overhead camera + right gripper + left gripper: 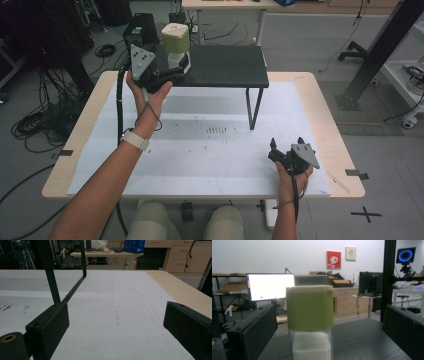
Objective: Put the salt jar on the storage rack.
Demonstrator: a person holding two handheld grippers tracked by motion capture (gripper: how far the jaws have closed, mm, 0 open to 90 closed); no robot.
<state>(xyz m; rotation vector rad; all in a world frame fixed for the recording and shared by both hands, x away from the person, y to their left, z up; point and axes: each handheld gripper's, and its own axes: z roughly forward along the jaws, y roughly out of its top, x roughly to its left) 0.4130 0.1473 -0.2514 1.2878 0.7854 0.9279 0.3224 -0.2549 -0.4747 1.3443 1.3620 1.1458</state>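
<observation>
The left claw point(175, 69) stands released around the jar point(309, 322) on the shelf point(225, 65); clenching off-centre could probably tip it. The right claw point(286, 145) rests released.

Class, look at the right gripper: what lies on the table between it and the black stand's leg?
Nothing: in the high view, bare white mat separates the right gripper from the stand leg.

Left claw point(179, 70) around green-lidded jar point(176, 45)

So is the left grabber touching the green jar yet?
Apart. In the left gripper view, the jar stands between the left gripper's open jaws, with dark shelf showing in the gap on each side.
</observation>
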